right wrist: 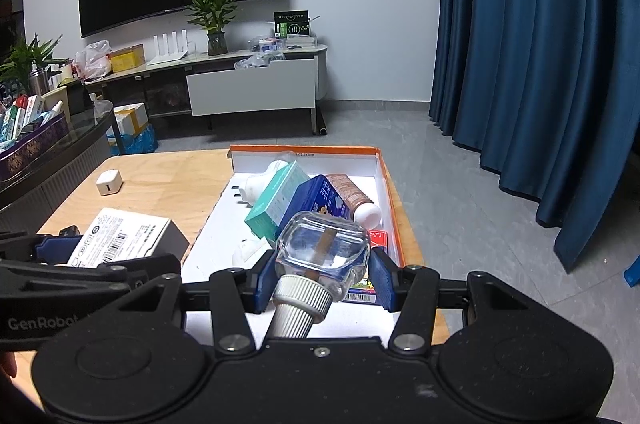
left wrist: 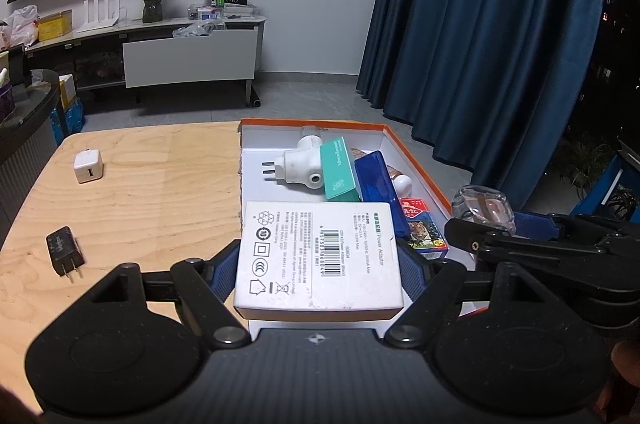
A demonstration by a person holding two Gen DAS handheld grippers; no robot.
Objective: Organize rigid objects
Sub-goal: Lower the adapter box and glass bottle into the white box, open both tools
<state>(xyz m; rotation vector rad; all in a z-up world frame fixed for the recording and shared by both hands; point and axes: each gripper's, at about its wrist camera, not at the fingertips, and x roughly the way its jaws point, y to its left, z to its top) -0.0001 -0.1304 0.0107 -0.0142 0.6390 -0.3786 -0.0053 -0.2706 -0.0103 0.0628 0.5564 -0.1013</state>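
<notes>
My left gripper (left wrist: 320,272) is shut on a white power-adapter box (left wrist: 316,256), label side up, at the near left corner of an orange-rimmed cardboard tray (left wrist: 312,122). My right gripper (right wrist: 322,280) is shut on a clear glass bottle (right wrist: 324,248) whose ribbed white cap points back at the camera; it hangs over the tray's (right wrist: 390,192) near end. Inside the tray lie a white plug adapter (left wrist: 300,164), a teal box (left wrist: 338,170), a blue box (left wrist: 376,180), a brown bottle with a white cap (right wrist: 352,196) and a red card pack (left wrist: 424,232).
A white cube charger (left wrist: 88,166) and a black plug charger (left wrist: 64,250) lie on the wooden table (left wrist: 160,184) left of the tray. Blue curtains (left wrist: 500,24) hang at the right. A dark side table with boxes (right wrist: 32,140) stands at the left.
</notes>
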